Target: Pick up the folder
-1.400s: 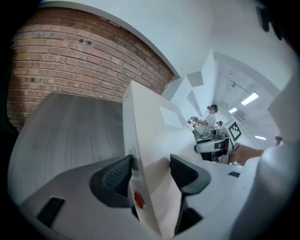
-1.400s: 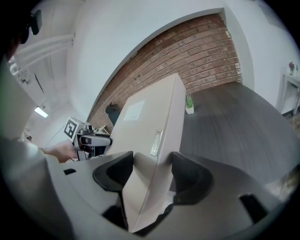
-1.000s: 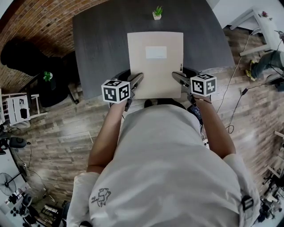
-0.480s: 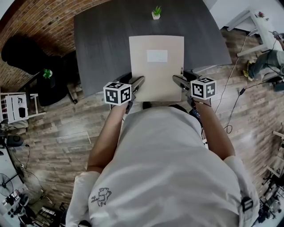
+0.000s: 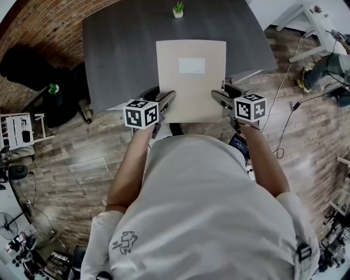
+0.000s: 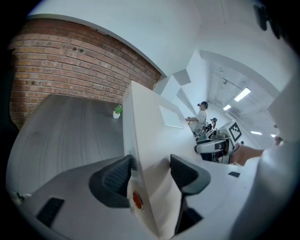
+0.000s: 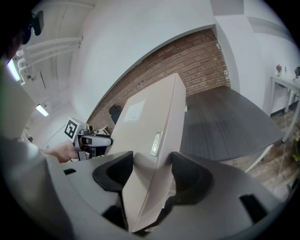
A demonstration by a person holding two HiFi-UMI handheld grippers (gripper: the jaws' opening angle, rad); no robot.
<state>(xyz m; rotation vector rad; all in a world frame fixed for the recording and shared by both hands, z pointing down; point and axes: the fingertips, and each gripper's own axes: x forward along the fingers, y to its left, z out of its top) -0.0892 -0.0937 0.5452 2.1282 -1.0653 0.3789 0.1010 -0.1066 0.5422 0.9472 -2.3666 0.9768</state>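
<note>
Overhanging the near edge of the dark table (image 5: 126,49) further than a second ago, the beige folder (image 5: 191,82) has come back toward the person, and the gap between its far edge and the small potted plant (image 5: 178,9) has widened. Both grippers have kept their places on it.

The left gripper (image 5: 167,100) is clenched on the folder's left side near the near corner. In the left gripper view its fingers (image 6: 115,176) stand one on each face of the folder, and a round red button (image 6: 136,199) on the folder's edge sits just below the left finger.

The right gripper (image 5: 217,97) grasps the opposite side. Its fingers (image 7: 190,176) stand wide apart with the thick spine filling the space between them. A small metal label plate (image 7: 156,142) on the spine lies just beyond the fingertips.

The folder runs away from both sets of fingers, out over the table.
</note>
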